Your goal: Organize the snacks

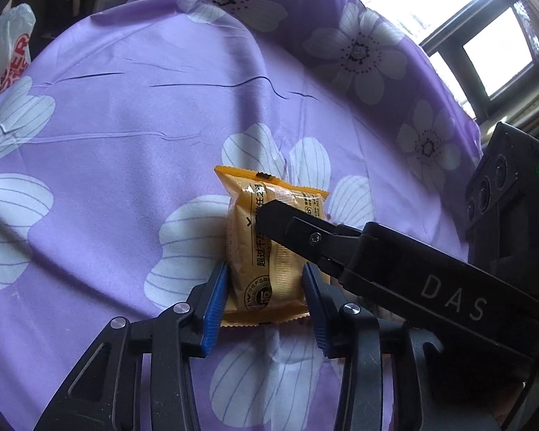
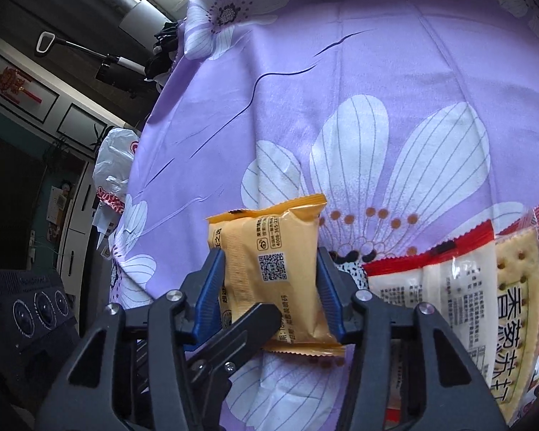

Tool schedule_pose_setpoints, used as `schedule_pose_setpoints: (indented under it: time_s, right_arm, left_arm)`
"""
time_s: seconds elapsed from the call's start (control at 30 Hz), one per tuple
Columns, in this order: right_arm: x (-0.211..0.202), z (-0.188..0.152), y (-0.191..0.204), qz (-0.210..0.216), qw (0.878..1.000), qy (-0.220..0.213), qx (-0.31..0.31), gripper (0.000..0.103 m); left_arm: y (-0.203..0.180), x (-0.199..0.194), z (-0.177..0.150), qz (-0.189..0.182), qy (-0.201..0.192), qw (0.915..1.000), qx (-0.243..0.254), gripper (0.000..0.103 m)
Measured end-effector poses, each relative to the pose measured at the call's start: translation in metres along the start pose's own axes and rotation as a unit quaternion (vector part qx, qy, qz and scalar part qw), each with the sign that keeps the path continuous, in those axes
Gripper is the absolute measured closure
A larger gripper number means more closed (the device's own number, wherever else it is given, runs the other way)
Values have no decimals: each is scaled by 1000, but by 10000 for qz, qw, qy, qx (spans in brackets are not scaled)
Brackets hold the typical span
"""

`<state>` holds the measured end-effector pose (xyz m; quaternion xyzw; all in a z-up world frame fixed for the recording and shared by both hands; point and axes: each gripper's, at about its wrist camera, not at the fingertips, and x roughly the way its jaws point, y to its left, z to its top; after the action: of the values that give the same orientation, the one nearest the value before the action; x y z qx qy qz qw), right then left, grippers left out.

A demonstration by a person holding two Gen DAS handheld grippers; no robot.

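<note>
An orange snack packet point(image 1: 266, 251) lies on the purple flowered cloth point(image 1: 125, 151). My left gripper point(image 1: 266, 276) has its blue pads point(image 1: 215, 298) pressed on the packet's near end, one on each side. A black finger of the right gripper point(image 1: 305, 237) reaches in from the right across the packet's top. In the right wrist view the same orange packet point(image 2: 269, 265) sits between the blue pads point(image 2: 208, 291) of my right gripper point(image 2: 269, 269), which press its two sides. One finger of the left gripper point(image 2: 248, 327) crosses the packet's lower left corner.
A white and red cracker packet point(image 2: 460, 287) lies just right of the orange one, with more red wrappers behind it. A white plastic bag point(image 1: 7, 50) sits at the cloth's left edge. A window point(image 1: 496, 46) is beyond the far right edge.
</note>
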<state>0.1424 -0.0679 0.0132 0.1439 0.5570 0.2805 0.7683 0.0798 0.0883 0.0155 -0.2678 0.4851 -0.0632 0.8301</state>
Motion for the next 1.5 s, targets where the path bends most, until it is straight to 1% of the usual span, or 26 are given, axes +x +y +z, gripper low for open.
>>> schedule_pose_setpoints:
  time_s: [0.07,0.1,0.17,0.23,0.3,0.43,0.5,0.6,0.67,0.73,0.87,1.03,1.17,1.27,1.4,1.5]
  right_arm:
    - [-10,-7,-1,-105,9999,-6,115,53]
    - [-20,-14,-1,-161,9998,-101,111,53]
    - [-43,-27,-3,-108,9994,-332,37,53]
    - [-65,-39,-5,-68,9986,-519,100,53]
    - [-83,-50,-7,-153,9974,-693,142,53]
    - [-115,-71,-18,-224,9935,-1056,349,53]
    - [-127,-80,-23,-239,9914,-1202,458,53]
    - [-145,-90,-29,-302,9869,-1476,570,52]
    - [-155,-98,-33,-349,9835,-1662,619,51]
    - [-160,-101,-37,-384,9816,-1753,660,51]
    - [-157,-102,-43,-407,9818,-1699,749,51]
    - [-159,-106,-43,-360,9814,-1740,728,51]
    - [-164,-110,-44,-345,9791,-1829,814,51]
    - [-169,-112,-39,-431,9787,-1894,667,50]
    - [-175,-114,-37,-509,9772,-1975,587,48]
    - [-179,-115,-34,-624,9763,-2013,486,48]
  left_arm:
    - [-10,-6,-8,-124,152,9996,214,61]
    - [-17,-11,-13,-161,155,9990,382,61]
    - [-32,-24,-25,-233,64,9975,660,61]
    - [-46,-34,-35,-326,-54,9956,875,61]
    - [-57,-40,-45,-443,-53,9934,1061,61]
    - [-85,-47,-62,-549,-115,9875,1475,61]
    - [-97,-54,-70,-607,-237,9827,1733,61]
    - [-109,-58,-80,-781,-288,9768,1971,61]
    - [-116,-56,-83,-876,-328,9742,2052,61]
    - [-119,-53,-85,-898,-387,9725,2112,61]
    - [-119,-47,-87,-875,-330,9731,2106,61]
    - [-122,-53,-92,-863,-550,9709,2165,61]
    - [-121,-56,-92,-931,-663,9701,2139,61]
    - [-124,-58,-95,-961,-783,9679,2189,61]
    - [-128,-60,-97,-974,-822,9678,2173,61]
    - [-132,-63,-99,-965,-932,9653,2240,61]
